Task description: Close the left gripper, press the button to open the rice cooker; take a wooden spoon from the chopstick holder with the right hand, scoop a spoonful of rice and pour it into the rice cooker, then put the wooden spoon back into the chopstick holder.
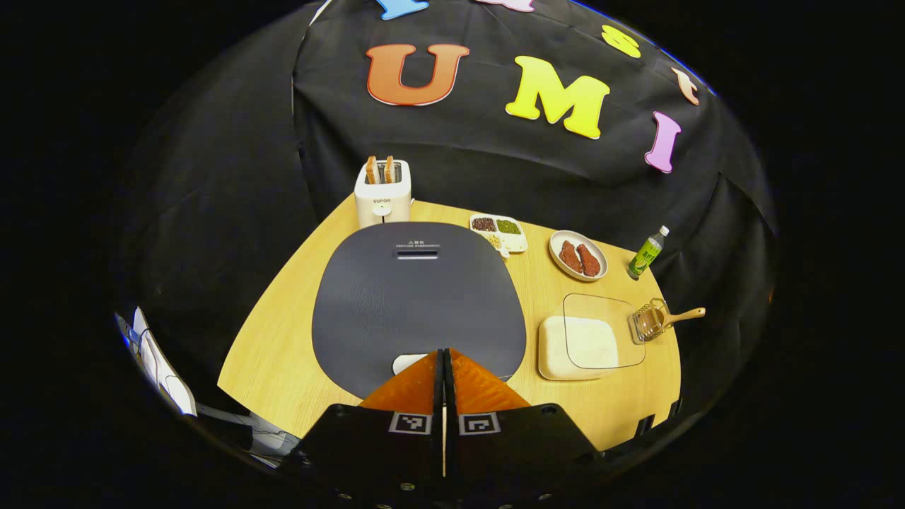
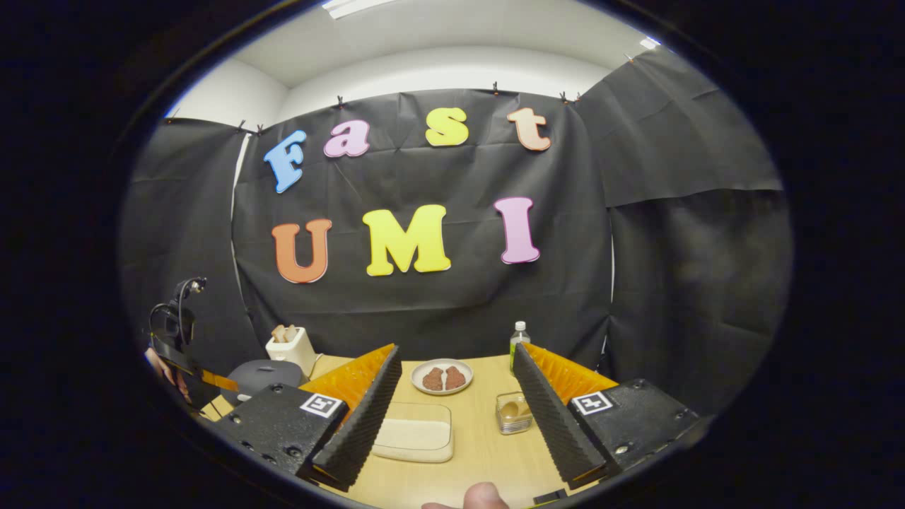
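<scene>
The dark grey rice cooker (image 1: 417,297) sits lid down in the middle of the left gripper view. My left gripper (image 1: 444,353) is shut with nothing between its fingers, its tips over the cooker's front edge beside the pale button (image 1: 404,363); contact cannot be told. To the right stand a rice tray (image 1: 576,346) under a clear lid and the clear chopstick holder (image 1: 645,322) with the wooden spoon (image 1: 682,314) leaning out. In the right gripper view my right gripper (image 2: 456,351) is open and raised above the rice tray (image 2: 417,431), with the holder (image 2: 514,412) near its right finger. The cooker (image 2: 261,375) lies far left.
A toaster (image 1: 382,192) with bread stands behind the cooker. A divided dish of beans (image 1: 499,232), a plate of meat (image 1: 578,256) and a green bottle (image 1: 647,253) line the back of the wooden table (image 1: 276,353). A thumb (image 2: 484,496) shows at the bottom edge.
</scene>
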`<state>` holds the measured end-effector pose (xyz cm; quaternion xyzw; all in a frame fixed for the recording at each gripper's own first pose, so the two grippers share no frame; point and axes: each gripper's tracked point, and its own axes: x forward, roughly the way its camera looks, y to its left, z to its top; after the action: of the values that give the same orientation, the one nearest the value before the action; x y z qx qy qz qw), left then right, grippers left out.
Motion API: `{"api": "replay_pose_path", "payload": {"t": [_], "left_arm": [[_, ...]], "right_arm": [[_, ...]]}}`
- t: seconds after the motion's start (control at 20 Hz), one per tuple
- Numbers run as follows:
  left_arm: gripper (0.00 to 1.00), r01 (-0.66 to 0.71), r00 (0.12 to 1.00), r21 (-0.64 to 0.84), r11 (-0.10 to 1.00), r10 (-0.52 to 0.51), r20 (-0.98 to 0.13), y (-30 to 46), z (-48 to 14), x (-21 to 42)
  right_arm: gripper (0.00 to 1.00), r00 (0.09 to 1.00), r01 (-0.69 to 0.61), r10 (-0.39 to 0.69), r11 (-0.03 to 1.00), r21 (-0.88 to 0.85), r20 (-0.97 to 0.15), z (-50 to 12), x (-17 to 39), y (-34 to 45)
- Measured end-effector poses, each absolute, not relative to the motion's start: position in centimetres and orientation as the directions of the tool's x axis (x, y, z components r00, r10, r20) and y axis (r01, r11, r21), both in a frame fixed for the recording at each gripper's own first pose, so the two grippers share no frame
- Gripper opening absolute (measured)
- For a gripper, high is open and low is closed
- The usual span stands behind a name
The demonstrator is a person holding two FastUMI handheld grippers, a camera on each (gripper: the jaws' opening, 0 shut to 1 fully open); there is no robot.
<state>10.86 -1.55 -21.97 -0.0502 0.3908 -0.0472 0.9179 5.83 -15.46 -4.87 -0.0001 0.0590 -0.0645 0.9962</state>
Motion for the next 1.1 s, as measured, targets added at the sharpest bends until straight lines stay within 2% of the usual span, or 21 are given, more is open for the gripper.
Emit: {"api": "replay_pose_path", "payload": {"t": [0.3,0.55,0.7,0.8,1.1], "left_arm": [[0.01,0.052,0.665,-0.125,0.991,-0.128,-0.736,-1.6,-24.5,11.1],[0.02,-0.011,0.626,-0.236,0.972,-0.177,-0.759,-1.3,-24.4,10.6],[0.02,0.002,0.618,-0.252,0.968,-0.199,-0.760,-1.4,-24.7,10.9],[0.02,0.017,0.599,-0.217,0.976,-0.183,-0.780,-1.3,-25.0,11.0],[0.02,-0.011,0.633,-0.186,0.983,-0.137,-0.762,-1.2,-23.6,11.0]], "right_arm": [[1.00,0.978,0.151,-0.153,0.988,-0.020,-0.141,-5.7,6.3,-16.4],[1.00,0.974,0.157,-0.158,0.987,-0.019,-0.164,-6.8,6.3,-16.5],[1.00,0.974,0.149,-0.148,0.989,-0.007,-0.173,-7.1,6.1,-15.9],[1.00,0.975,0.142,-0.142,0.990,-0.011,-0.173,-7.0,5.7,-15.6],[1.00,0.977,0.148,-0.151,0.988,-0.035,-0.149,-6.3,4.7,-16.3]]}}
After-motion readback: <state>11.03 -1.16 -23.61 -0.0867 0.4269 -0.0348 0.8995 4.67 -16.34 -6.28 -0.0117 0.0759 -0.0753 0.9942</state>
